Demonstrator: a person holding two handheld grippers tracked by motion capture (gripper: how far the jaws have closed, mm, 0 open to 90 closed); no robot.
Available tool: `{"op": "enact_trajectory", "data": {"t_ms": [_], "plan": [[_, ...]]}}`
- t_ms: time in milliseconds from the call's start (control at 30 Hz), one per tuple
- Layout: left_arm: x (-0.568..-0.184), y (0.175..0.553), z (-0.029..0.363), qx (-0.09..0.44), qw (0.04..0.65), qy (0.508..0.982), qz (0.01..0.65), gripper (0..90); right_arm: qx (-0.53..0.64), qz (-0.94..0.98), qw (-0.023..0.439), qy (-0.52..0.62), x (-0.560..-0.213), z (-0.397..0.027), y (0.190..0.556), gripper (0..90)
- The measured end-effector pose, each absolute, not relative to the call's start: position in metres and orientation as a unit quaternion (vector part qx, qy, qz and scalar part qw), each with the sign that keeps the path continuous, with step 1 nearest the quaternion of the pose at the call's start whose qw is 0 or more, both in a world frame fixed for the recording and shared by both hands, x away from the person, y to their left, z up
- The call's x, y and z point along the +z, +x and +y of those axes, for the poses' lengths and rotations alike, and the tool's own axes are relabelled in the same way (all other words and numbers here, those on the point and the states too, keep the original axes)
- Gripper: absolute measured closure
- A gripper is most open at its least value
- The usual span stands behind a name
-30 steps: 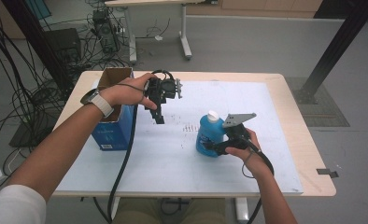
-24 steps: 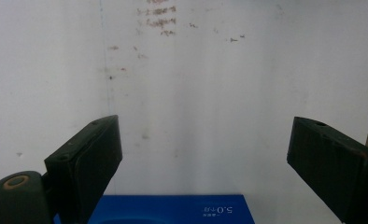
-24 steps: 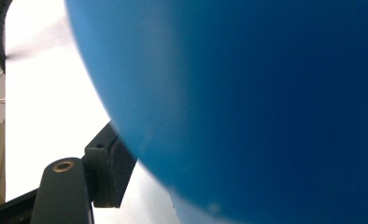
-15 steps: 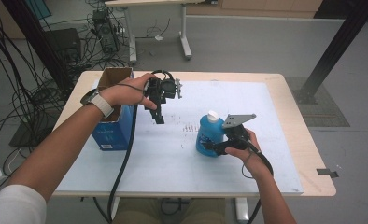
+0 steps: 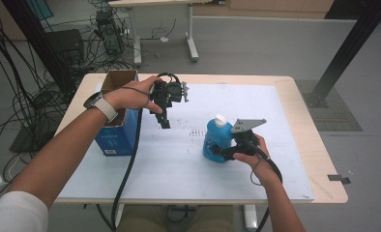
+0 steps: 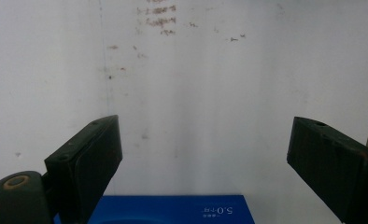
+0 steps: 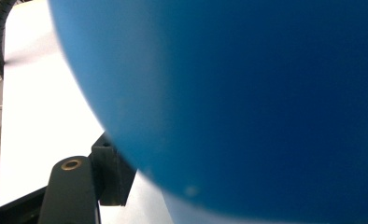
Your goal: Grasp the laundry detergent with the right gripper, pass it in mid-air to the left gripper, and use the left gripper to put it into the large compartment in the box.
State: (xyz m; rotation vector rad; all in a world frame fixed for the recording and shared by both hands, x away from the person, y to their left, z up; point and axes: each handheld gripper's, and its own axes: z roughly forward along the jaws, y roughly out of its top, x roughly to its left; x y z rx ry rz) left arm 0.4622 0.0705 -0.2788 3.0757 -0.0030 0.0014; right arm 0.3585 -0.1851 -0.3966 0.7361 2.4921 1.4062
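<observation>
Your right tool (image 5: 223, 153) has been closing its jaws on the blue bottle (image 5: 216, 141) over the last second; the bottle sits between them, and whether the pads now press on it cannot be told. The bottle stands upright on the white mat, right of the worktop (image 5: 295, 94) centre, toward the near edge, where it stood a second ago. Your left tool (image 5: 165, 116) hangs with jaws wide and empty above the mat, beside the blue box (image 5: 115, 136) at the left edge, unmoved.
</observation>
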Motion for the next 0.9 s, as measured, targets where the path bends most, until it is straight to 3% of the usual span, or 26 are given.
{"op": "enact_trajectory", "data": {"t_ms": [900], "plan": [[-0.2803, 0.4631, 0.0729, -0.001, 0.035, 0.999, 0.001, 10.6, 0.483, 0.836, 0.091, 0.245, -0.4012, -0.1825, 0.3623, 33.6]]}}
